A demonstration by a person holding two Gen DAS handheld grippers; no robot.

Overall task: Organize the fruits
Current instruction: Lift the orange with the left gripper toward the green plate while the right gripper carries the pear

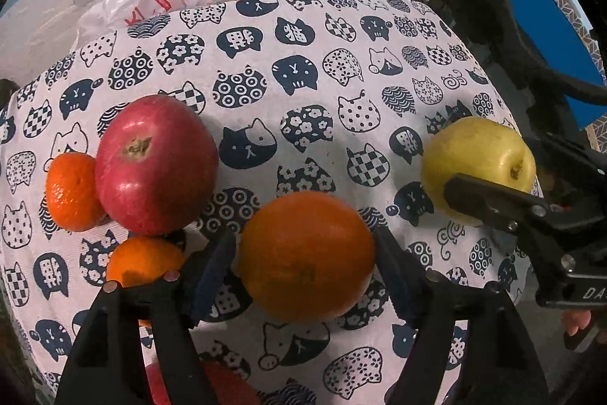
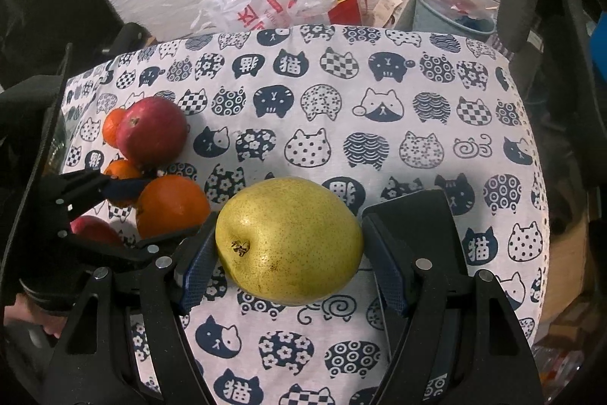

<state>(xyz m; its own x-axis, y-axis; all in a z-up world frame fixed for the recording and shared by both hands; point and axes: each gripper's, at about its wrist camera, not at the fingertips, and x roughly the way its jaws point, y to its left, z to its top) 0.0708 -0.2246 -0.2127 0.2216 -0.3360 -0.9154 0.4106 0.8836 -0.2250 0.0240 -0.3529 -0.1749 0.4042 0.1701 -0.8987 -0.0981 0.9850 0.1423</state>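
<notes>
Desk (image 1: 303,44), draped in cat print, with fruit spread across it. Right claw (image 2: 290,221) clenched on the pear (image 2: 296,245), both pads against its sides, stem dimple turned toward the camera. Left claw (image 1: 305,236) released, straddling the orange (image 1: 307,260) that sits on the desk; left pad a little apart from the peel, right pad just at it. Pear to the right of the orange, near it. Apple (image 1: 155,166) further left, upright, stem up. One tangerine (image 1: 70,192) touching the apple's left side, another (image 1: 144,260) just beneath the apple, beside the left claw's left finger. Part of a second red fruit (image 1: 212,382) low between the left claw's fingers.
</notes>
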